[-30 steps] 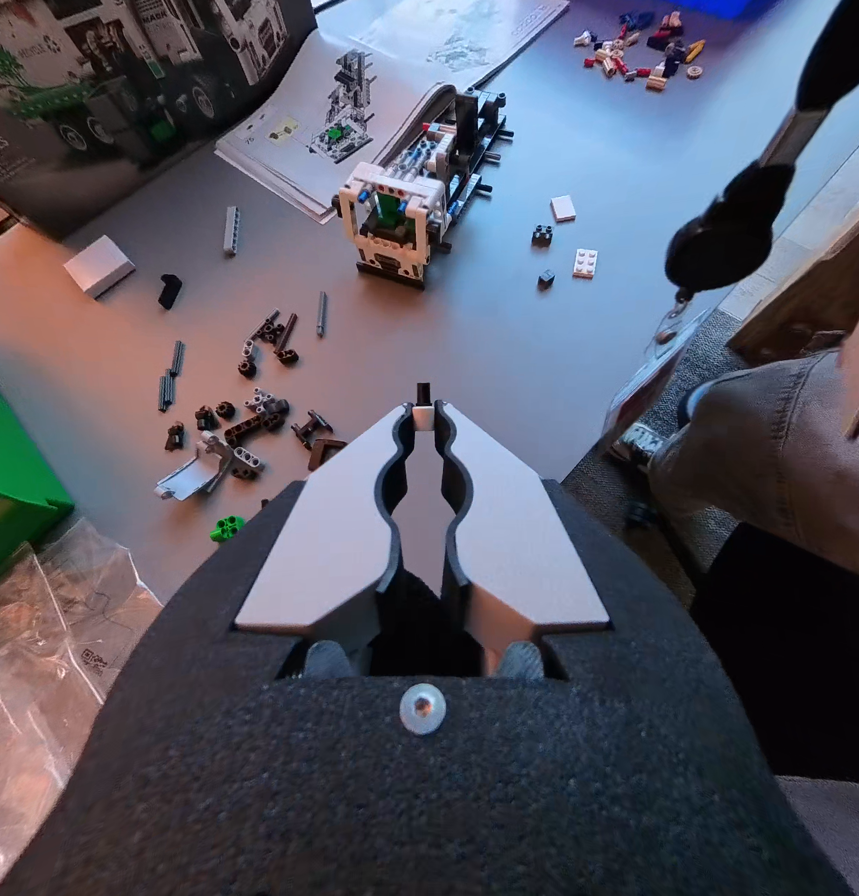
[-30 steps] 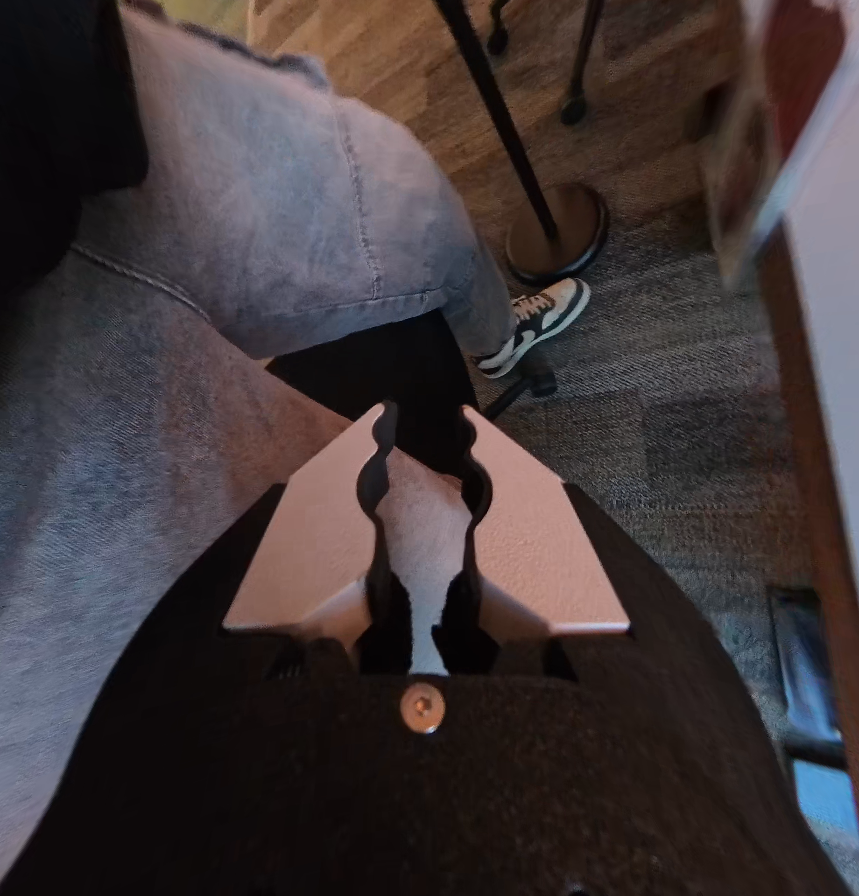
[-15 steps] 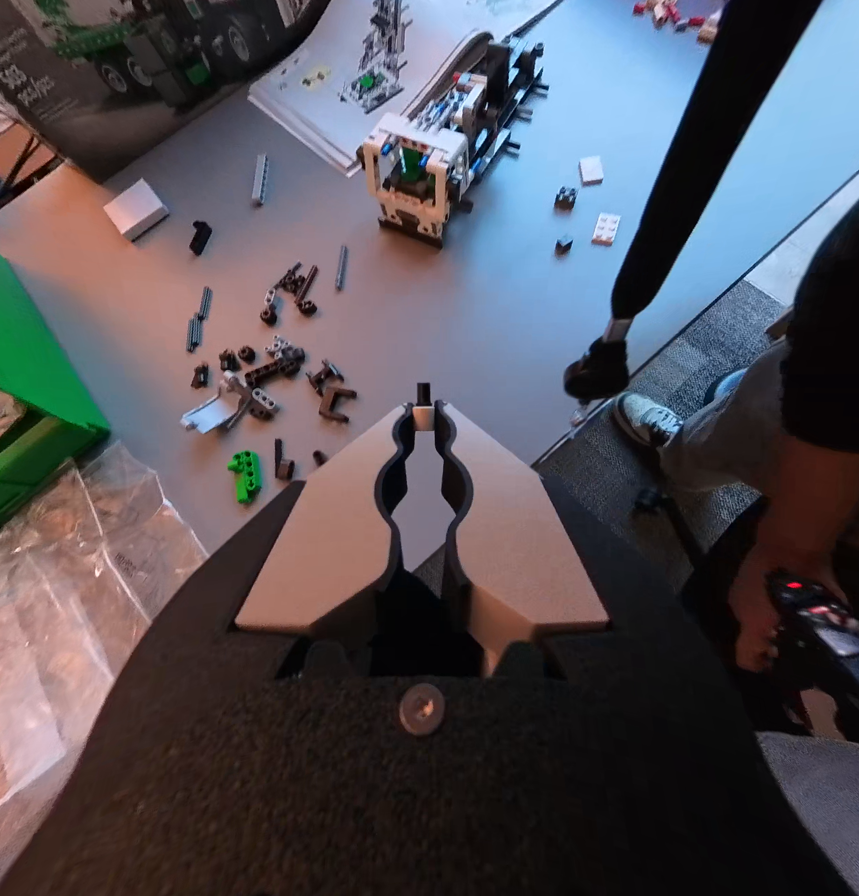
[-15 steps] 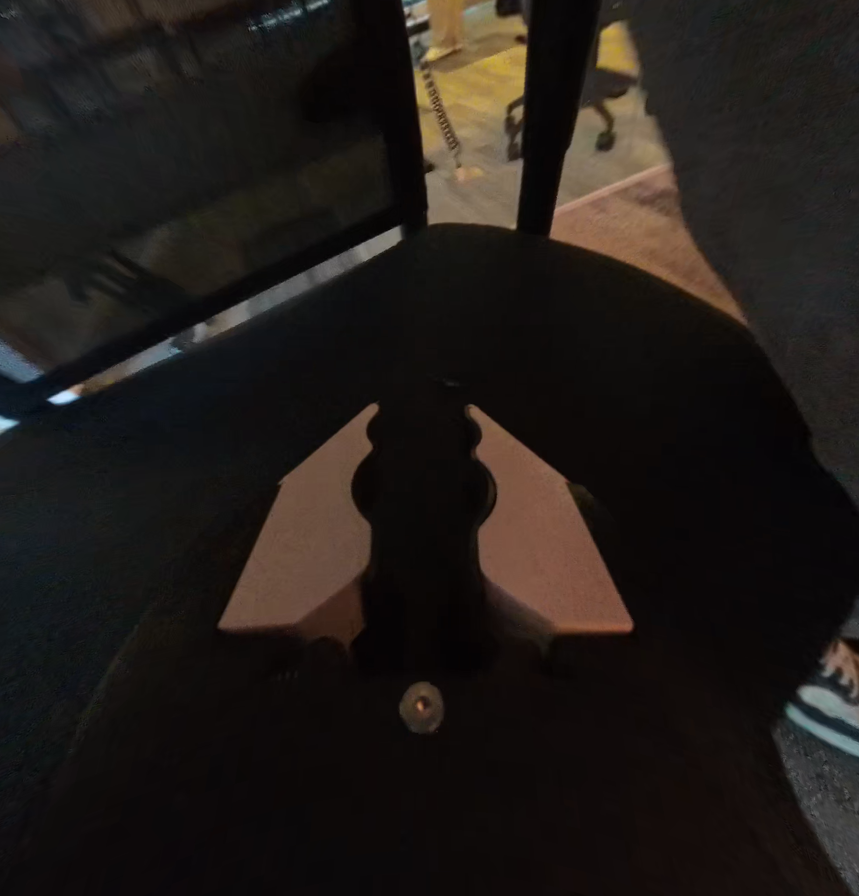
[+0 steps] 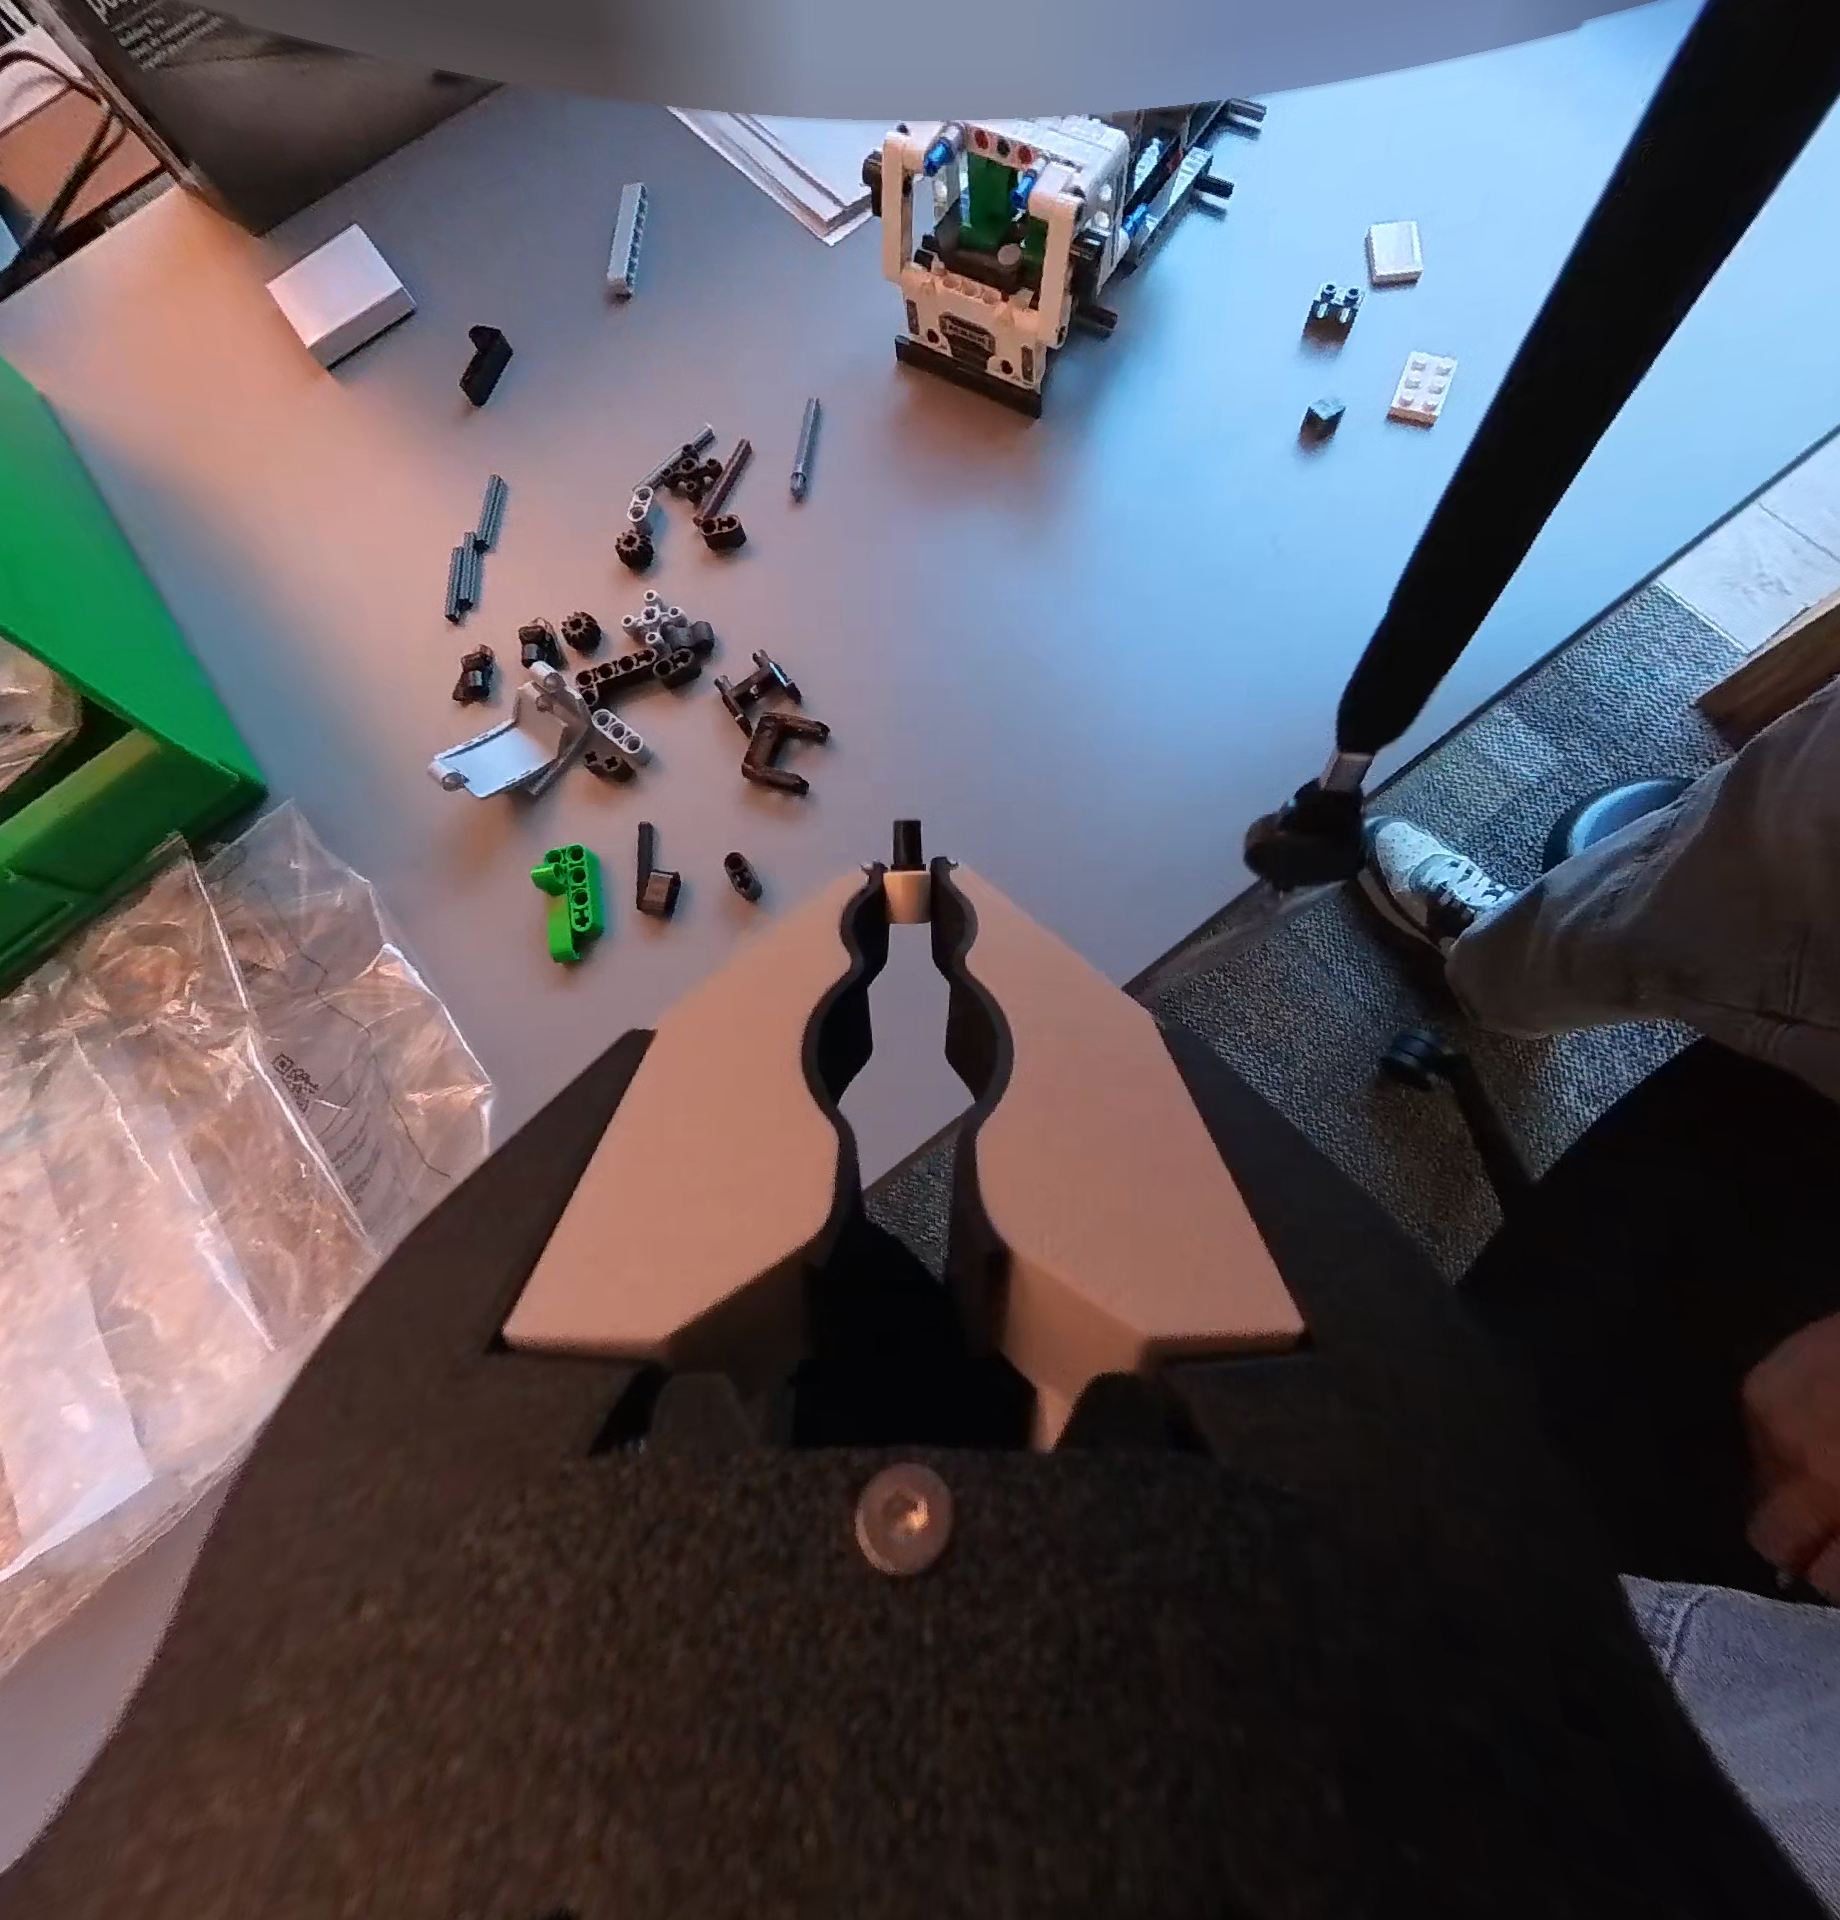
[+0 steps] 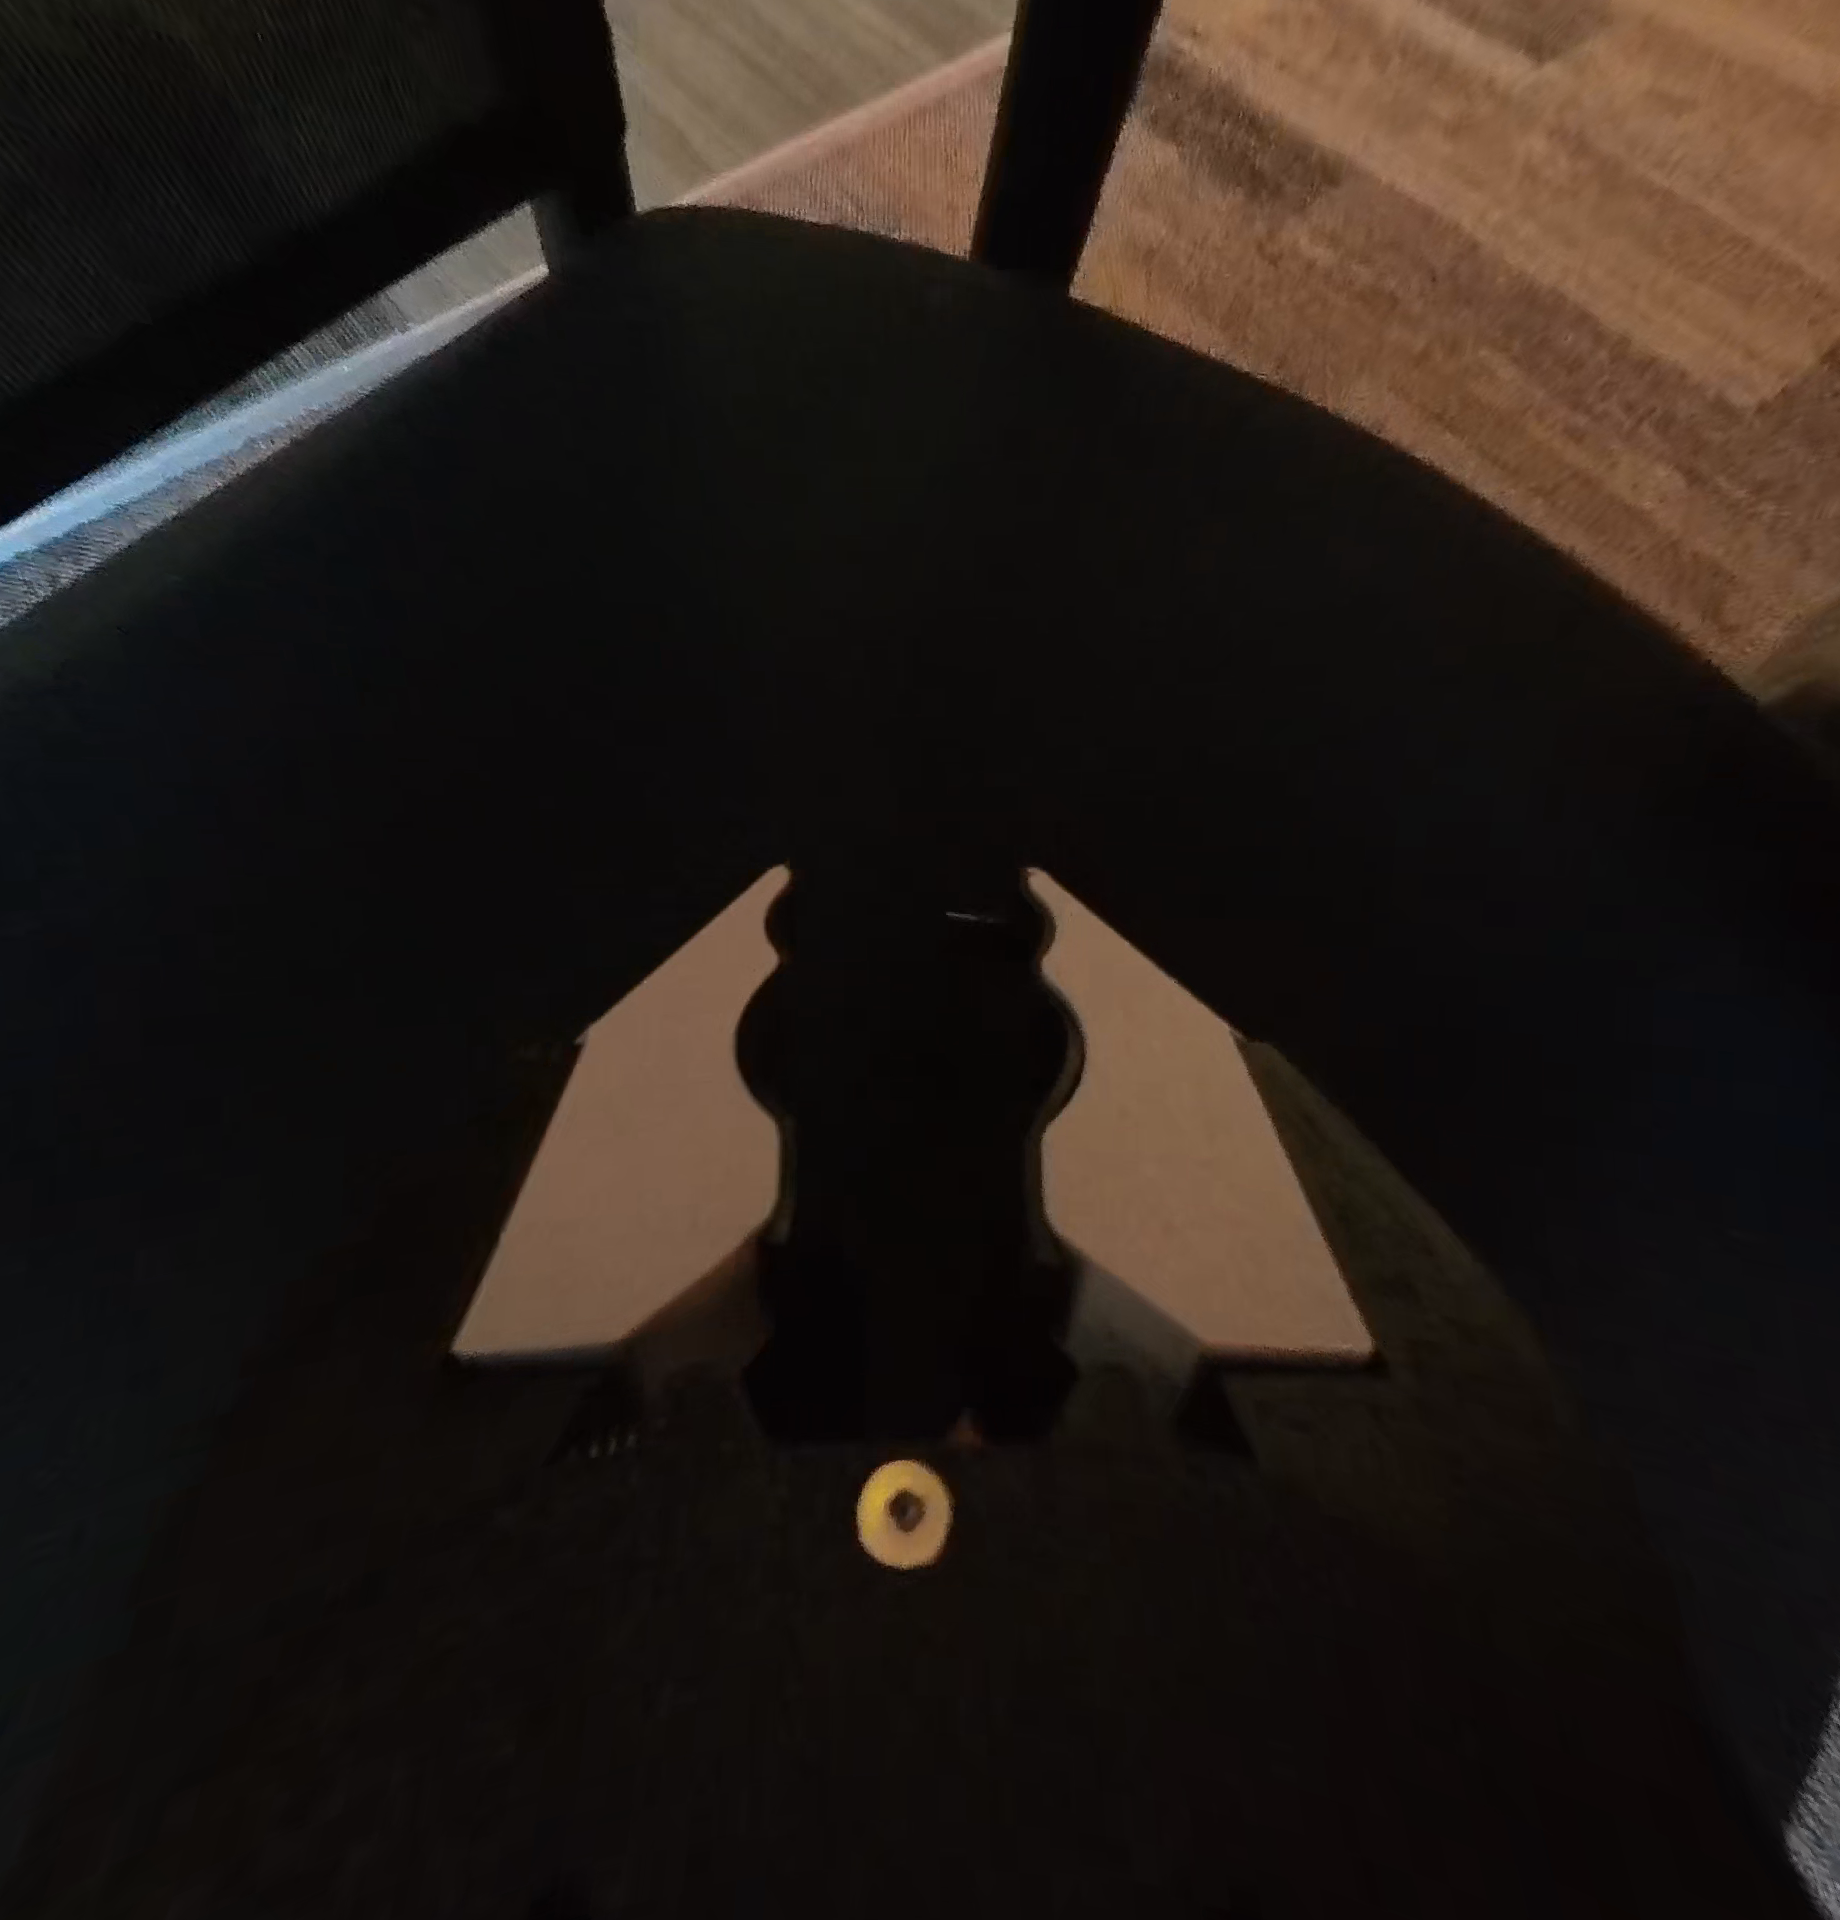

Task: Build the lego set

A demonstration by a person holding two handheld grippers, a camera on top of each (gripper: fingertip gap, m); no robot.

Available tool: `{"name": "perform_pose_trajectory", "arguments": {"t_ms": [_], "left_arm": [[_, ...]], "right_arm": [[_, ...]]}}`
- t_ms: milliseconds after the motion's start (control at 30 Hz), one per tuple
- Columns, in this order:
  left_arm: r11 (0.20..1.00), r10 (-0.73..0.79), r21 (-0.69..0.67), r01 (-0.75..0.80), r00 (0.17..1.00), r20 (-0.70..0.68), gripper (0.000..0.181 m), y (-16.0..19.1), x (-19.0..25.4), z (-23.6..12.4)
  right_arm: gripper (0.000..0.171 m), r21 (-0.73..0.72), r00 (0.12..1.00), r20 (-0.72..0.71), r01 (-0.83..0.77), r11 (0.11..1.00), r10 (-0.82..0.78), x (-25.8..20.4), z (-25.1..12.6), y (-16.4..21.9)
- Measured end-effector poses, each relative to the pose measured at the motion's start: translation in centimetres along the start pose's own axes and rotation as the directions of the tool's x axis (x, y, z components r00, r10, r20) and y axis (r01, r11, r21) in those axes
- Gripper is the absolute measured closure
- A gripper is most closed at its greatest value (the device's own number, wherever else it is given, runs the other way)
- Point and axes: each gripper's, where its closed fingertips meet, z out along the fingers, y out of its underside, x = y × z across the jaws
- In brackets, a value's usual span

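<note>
In the left wrist view a partly built white lego truck stands at the far side of the grey table. Several loose dark and grey pieces lie in the middle, with a green piece nearer. My left gripper is shut on a small white and black lego piece, held above the table's near edge. My right gripper is away from the table, over a black chair seat. Its jaws stand apart, and the gap between them is dark.
A green box and clear plastic bags lie at the left. White plates and small dark pieces lie at the right. A black strap hangs over the table edge. A person's leg and shoe are beyond it. The partly built white lego truck lies around 25 centimeters away from my left fingertips.
My left gripper has drawn back toward the table's near edge, still holding the piece. My right gripper has swung from the person's lap to over the black chair seat.
</note>
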Motion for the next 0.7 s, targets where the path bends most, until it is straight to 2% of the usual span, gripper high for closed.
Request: {"name": "perform_pose_trajectory", "arguments": {"t_ms": [200, 367, 433, 567, 700], "left_arm": [[0.999, 0.036, 0.001, -0.036, 0.999, -0.016, 0.175, 0.3, 1.1, 0.3], [0.999, 0.035, 0.004, -0.035, 0.999, -0.025, 0.175, 0.3, 1.7, 0.4], [0.999, 0.037, -0.001, -0.037, 0.999, -0.031, 0.175, 0.5, 1.9, 0.3], [0.999, 0.037, -0.002, -0.037, 0.999, -0.036, 0.175, 0.6, 1.9, 0.2], [0.999, 0.033, 0.002, -0.033, 0.999, -0.038, 0.175, 0.6, 1.9, 0.3]], "right_arm": [[0.135, 0.012, 0.999, -0.034, 0.022, 1.0, -0.021, 0.7, -0.5, 0.1], [0.135, -0.017, 0.998, -0.044, -0.046, 0.999, 0.046, 1.6, -0.3, 0.6], [0.152, -0.042, 0.999, 0.006, -0.053, 0.998, 0.054, 1.0, 0.0, 0.9], [0.157, -0.083, 0.997, 0.014, -0.073, 0.994, 0.074, 1.1, 0.2, 1.5], [0.144, -0.048, 0.996, 0.045, -0.077, 0.996, 0.079, 0.7, -0.1, 1.0]]}}
